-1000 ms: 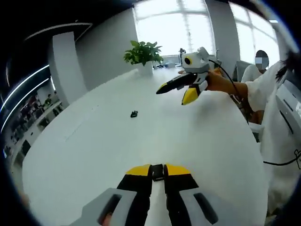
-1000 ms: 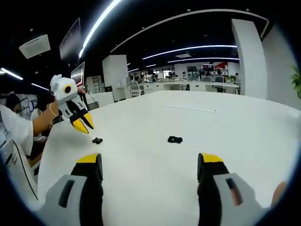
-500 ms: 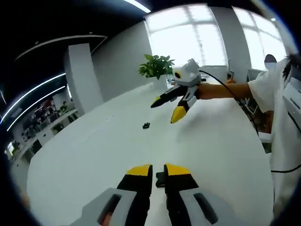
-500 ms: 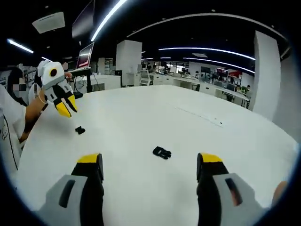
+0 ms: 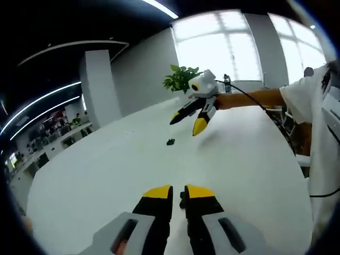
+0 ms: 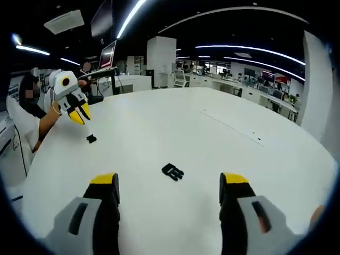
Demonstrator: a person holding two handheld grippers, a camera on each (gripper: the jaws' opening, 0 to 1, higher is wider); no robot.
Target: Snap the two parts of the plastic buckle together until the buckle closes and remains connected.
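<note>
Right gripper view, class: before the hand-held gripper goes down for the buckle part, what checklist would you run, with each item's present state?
1. Right hand-held gripper jaws wide open: ok.
2. Near black plastic buckle part lies between its jaw lines: ok.
3. Second black plastic buckle part in sight on the white table: ok.
4. Left hand-held gripper holding that second part: not ok, it lies on the table.
5. Which way each part's mating end faces: cannot tell.

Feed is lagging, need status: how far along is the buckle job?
Nothing joined yet. Open right gripper hovers over one half on the table; shut left gripper hangs above the other half, lying apart. Left: grasp both, align, snap.
</note>
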